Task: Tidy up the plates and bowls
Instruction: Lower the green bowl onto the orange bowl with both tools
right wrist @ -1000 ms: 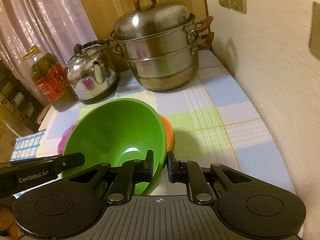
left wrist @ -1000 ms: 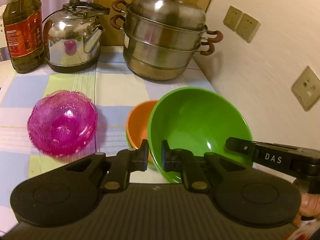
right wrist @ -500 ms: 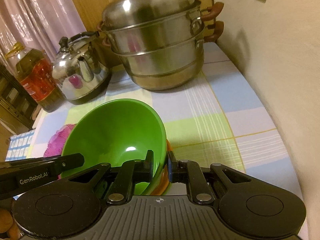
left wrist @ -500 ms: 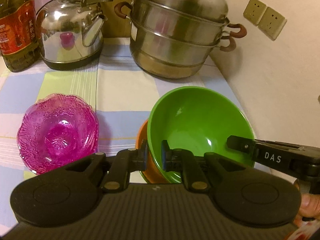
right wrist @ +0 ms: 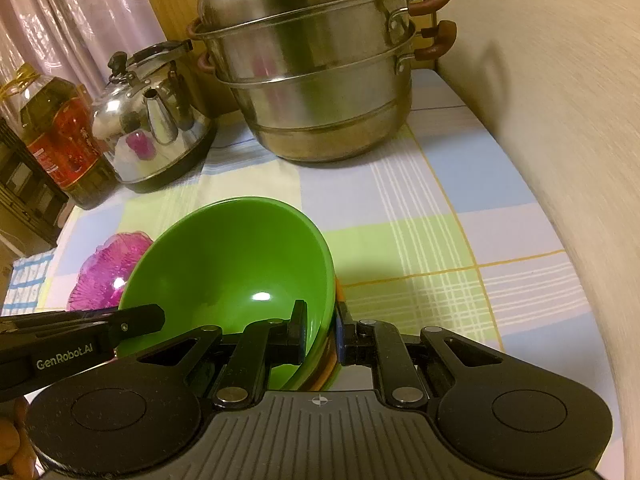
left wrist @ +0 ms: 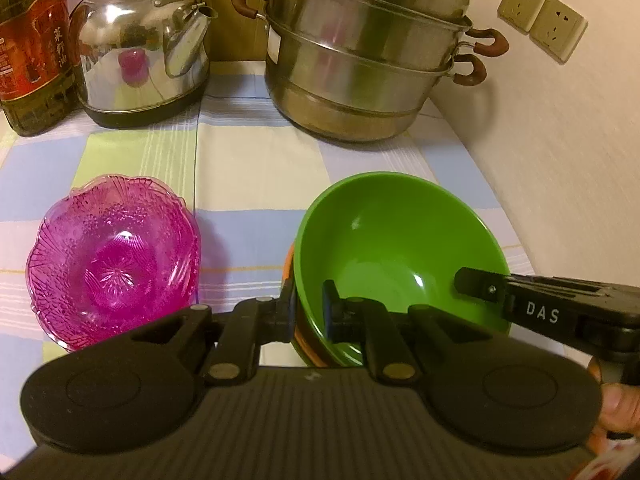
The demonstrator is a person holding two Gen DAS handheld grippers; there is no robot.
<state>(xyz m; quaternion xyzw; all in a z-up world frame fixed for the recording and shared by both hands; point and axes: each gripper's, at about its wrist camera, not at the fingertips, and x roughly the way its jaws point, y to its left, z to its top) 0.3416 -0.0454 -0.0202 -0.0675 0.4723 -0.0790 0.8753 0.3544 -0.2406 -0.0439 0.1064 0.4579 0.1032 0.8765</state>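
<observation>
Both pairs of jaws are clamped on the rim of the green bowl (left wrist: 396, 240); the left gripper (left wrist: 308, 312) is closed on the bowl's left rim, one finger inside and one outside; the right gripper (right wrist: 320, 330) is closed on the opposite rim in the same way, and is seen in the left wrist view as a black bar marked DAS reaching in from the right; the green bowl is held tilted, its opening turned toward the cameras; it is set into the orange bowl (left wrist: 289, 264), of which only a thin edge is shown under the green rim; whether it is fully seated cannot be told; the pink glass bowl (left wrist: 114, 258) is placed upright to the left, near but apart from the stack; all three are located on the checked tablecloth (right wrist: 440, 184); farther back, a steel kettle (left wrist: 140, 44) and a stacked steamer pot (left wrist: 360, 52) are noted, with an oil bottle (left wrist: 30, 44) at far left; wall sockets (left wrist: 542, 18) are mounted on the right wall; a fingertip (left wrist: 618, 408) is glimpsed at lower right of the left wrist view.
</observation>
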